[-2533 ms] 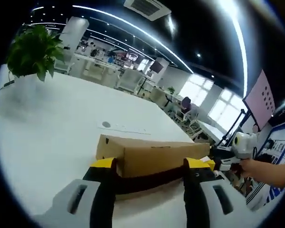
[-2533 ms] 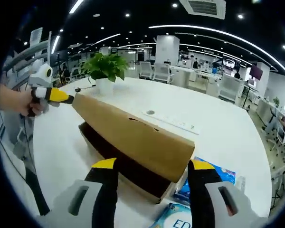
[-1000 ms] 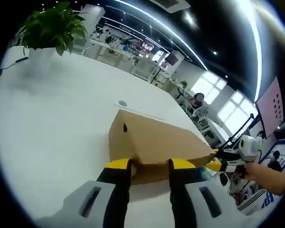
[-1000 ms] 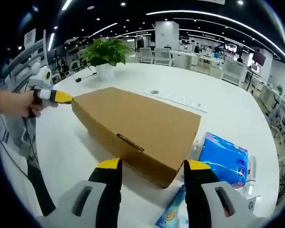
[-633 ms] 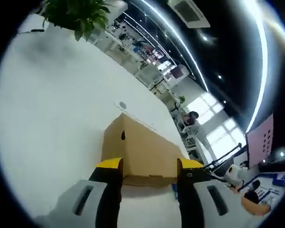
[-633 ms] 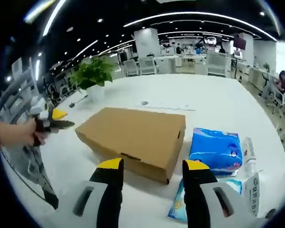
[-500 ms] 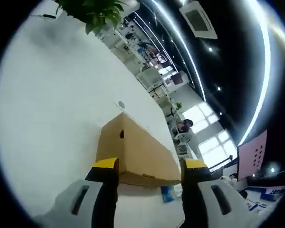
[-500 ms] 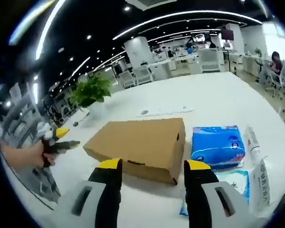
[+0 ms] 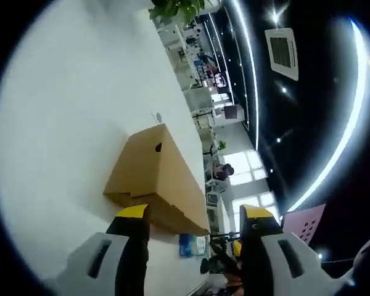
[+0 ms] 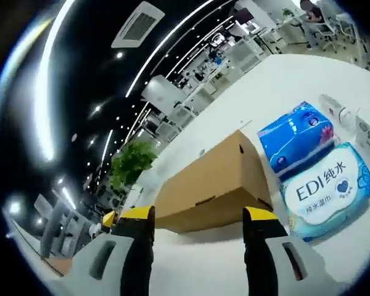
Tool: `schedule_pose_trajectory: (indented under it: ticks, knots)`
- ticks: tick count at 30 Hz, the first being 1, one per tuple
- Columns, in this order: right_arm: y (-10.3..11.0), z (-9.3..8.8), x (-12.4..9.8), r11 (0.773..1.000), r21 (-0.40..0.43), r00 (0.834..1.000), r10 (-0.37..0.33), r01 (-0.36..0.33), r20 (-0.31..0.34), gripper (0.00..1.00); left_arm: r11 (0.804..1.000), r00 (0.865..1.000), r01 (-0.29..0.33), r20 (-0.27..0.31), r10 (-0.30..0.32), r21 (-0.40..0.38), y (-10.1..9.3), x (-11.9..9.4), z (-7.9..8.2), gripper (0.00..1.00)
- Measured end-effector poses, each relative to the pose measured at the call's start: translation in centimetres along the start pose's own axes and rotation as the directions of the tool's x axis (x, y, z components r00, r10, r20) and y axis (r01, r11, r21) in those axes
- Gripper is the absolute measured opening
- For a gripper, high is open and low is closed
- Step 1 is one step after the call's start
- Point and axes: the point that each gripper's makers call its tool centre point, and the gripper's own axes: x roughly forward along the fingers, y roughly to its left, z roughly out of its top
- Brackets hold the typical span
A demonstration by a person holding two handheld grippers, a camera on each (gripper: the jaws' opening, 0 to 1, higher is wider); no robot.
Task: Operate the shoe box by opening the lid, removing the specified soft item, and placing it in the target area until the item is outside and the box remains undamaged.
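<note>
A brown cardboard shoe box [image 9: 153, 179] lies on the white table [image 9: 61, 123] with its lid down. My left gripper [image 9: 194, 216] is open just short of the box's near corner, nothing between its jaws. In the right gripper view the same box [image 10: 209, 185] lies ahead, lid flat. My right gripper [image 10: 198, 217] is open in front of its long side and holds nothing. A blue soft tissue pack [image 10: 299, 135] and a white and blue pack marked EDI [image 10: 324, 188] lie outside the box, to its right.
A potted plant [image 10: 134, 161] stands behind the box. A yellow tip of the left gripper [image 10: 108, 220] shows at the left. A small bottle-like item [image 10: 339, 111] lies past the packs. The blue pack [image 9: 188, 245] peeks from behind the box. Open table [image 10: 308, 74] stretches beyond.
The raised lid came down shut on the box. Both grippers let go of it and drew back; the left one's jaws spread wider. Both views have tilted with the hands.
</note>
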Motion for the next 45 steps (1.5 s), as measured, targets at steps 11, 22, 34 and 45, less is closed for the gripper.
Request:
schedule_pose_trajectory:
  ticks: [11,22,34,45]
  knots:
    - [0.1,-0.3,0.1,0.916,0.389,0.988,0.047,-0.102,0.150,0.60,0.994,0.994,0.000,0.105,0.012,-0.111,0.1,0.1,-1.1,0.61]
    - [-1.3,-1.5,2.0,0.868,0.488,0.986,0.013,-0.094,0.166,0.59,0.953,0.986,0.001,0.157,0.048,-0.302,2.7,1.3,-1.1,0.64]
    - [-3.7,-0.5,2.2,0.767,0.633,0.962,-0.083,-0.104,0.259,0.62,0.948,0.968,0.000,0.238,0.080,-0.317,4.0,1.8,0.4,0.57]
    - [-5.1,-0.3,3.3,0.759,0.647,0.946,-0.153,-0.074,0.287,0.48,0.951,0.967,-0.023,0.235,0.100,-0.309,5.1,3.0,0.4,0.49]
